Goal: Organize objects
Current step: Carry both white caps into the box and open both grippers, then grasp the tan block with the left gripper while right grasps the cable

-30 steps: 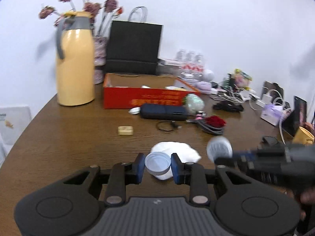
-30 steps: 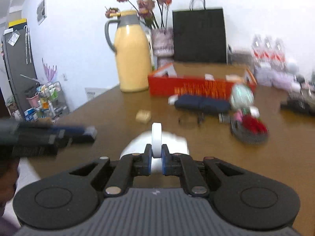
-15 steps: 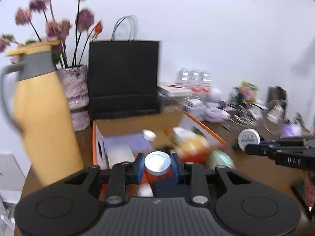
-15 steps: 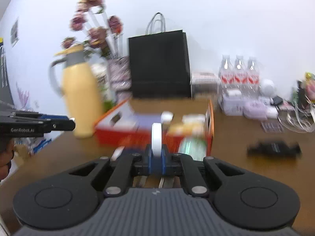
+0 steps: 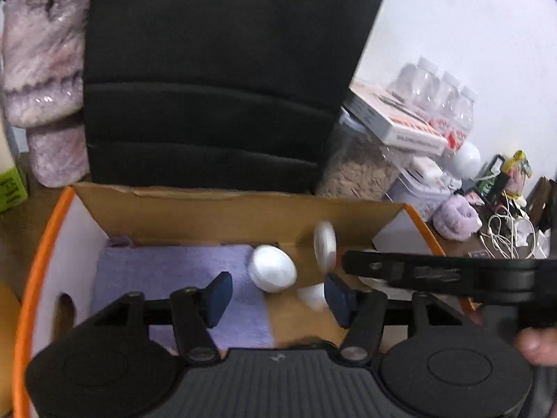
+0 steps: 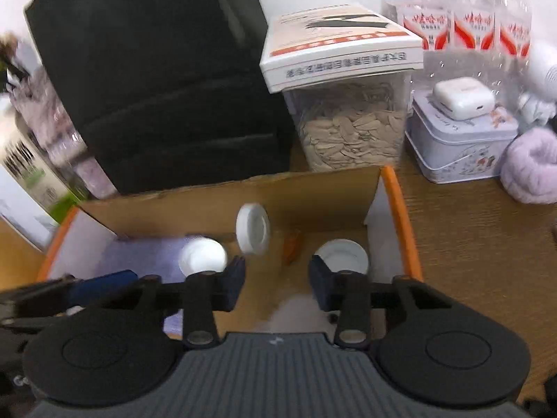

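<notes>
Both grippers hang open over an orange-rimmed cardboard box point(image 5: 216, 209), also in the right wrist view point(image 6: 397, 209). My left gripper point(image 5: 276, 294) is open and empty; a white round container point(image 5: 273, 268) lies in the box just beyond it, seen also in the right wrist view point(image 6: 202, 256). My right gripper point(image 6: 276, 278) is open; a white lid point(image 6: 252, 233) is in mid-air on edge just ahead of it, and it shows in the left wrist view point(image 5: 324, 247). Another white lid point(image 6: 343, 254) lies at the box's right end.
A purple cloth point(image 5: 174, 278) lines the box floor. A black paper bag point(image 6: 156, 69) stands behind the box. A seed jar point(image 6: 351, 125) with a white carton on top, a tin point(image 6: 456, 146), water bottles point(image 6: 463, 17) and a lilac cloth roll point(image 6: 532, 167) stand right.
Both grippers moved forward from the table's front to above the box. Each opened: the left let go of its round container, the right let go of its lid, which is dropping.
</notes>
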A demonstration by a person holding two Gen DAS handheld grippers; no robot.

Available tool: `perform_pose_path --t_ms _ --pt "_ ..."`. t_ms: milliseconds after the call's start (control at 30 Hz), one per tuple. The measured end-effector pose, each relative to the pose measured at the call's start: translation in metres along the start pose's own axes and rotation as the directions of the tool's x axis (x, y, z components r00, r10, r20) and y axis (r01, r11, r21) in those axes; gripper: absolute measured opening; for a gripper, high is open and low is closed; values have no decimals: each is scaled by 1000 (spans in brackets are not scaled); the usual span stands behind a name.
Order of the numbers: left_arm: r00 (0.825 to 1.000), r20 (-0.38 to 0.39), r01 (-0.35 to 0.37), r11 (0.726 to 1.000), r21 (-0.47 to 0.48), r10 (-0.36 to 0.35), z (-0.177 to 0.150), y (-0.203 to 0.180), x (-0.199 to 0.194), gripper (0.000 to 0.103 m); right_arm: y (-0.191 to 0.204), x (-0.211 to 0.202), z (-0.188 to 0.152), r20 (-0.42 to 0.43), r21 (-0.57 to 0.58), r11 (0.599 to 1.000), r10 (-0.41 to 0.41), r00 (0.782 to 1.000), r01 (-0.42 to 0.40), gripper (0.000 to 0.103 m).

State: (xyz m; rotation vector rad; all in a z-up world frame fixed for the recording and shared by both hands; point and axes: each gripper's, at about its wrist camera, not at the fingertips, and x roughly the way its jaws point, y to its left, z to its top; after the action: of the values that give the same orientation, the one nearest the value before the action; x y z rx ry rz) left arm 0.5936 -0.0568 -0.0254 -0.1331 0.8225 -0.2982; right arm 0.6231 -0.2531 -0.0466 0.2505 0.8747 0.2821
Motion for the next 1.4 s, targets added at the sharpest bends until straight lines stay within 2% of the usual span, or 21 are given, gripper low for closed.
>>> perform_pose_path --t_ms 33,67,133,300,400,467,533,633,667,767,833,900,1000,1033,1100,1167,1200,1300,1400 --pt "1000 14 8 1000 3 -8 1 3 -5 63 0 -6 0 19 -6 1000 14 1000 -14 52" --pt "999 30 10 1000 4 -10 2 6 -11 67 2 -13 0 39 -22 1000 -1 999 2 61" --pt "998 61 -14 1000 1 14 6 11 -28 71 6 -25 0 67 -47 997 -55 996 58 69" --pt "990 120 -73 997 17 70 11 7 -78 72 15 -66 5 118 -73 993 -83 989 92 72" --pt "983 151 -113 992 60 103 2 -3 -118 74 28 -107 -1 153 -125 986 -94 984 114 79" --pt "976 186 -130 986 103 110 -13 -12 -148 75 43 -137 -17 189 -174 974 -113 975 146 85" --pt "968 239 -118 978 171 75 -37 -21 -186 82 59 -174 -45 232 -244 957 -98 968 155 91" --pt "949 312 -117 965 235 39 -87 -30 -243 89 83 -229 -109 322 -341 919 -82 943 197 103" --pt "944 329 -104 965 242 19 -108 -33 -260 92 88 -249 -139 353 -354 912 -73 933 205 103" --pt "931 360 -23 972 235 -66 -187 -39 -311 98 96 -288 -218 378 -355 916 -41 925 186 103" --pt "922 370 45 979 200 -118 -243 -40 -334 102 97 -306 -271 373 -352 923 -17 928 158 103" --pt "936 325 75 980 186 -133 -293 -45 -344 103 94 -315 -316 328 -336 934 -6 945 123 103" --pt "961 264 25 978 206 -80 -343 -50 -352 102 95 -319 -362 231 -353 930 -15 973 98 103" --pt "967 249 5 980 199 -55 -352 -51 -355 102 96 -323 -373 214 -361 928 -16 977 94 103" --pt "971 232 5 982 188 -49 -361 -48 -360 102 99 -330 -390 172 -374 926 11 985 55 103" --pt "969 241 3 982 188 -49 -363 -46 -368 102 101 -335 -400 122 -374 927 62 991 -12 103" --pt "967 251 -1 982 191 -47 -364 -45 -371 102 101 -338 -402 123 -373 928 71 990 -20 103" --pt "961 273 -7 983 184 -45 -360 -42 -371 102 101 -342 -402 162 -358 933 39 986 22 103" --pt "966 259 -31 987 156 -11 -350 -34 -356 102 97 -337 -397 198 -332 941 6 980 61 103"
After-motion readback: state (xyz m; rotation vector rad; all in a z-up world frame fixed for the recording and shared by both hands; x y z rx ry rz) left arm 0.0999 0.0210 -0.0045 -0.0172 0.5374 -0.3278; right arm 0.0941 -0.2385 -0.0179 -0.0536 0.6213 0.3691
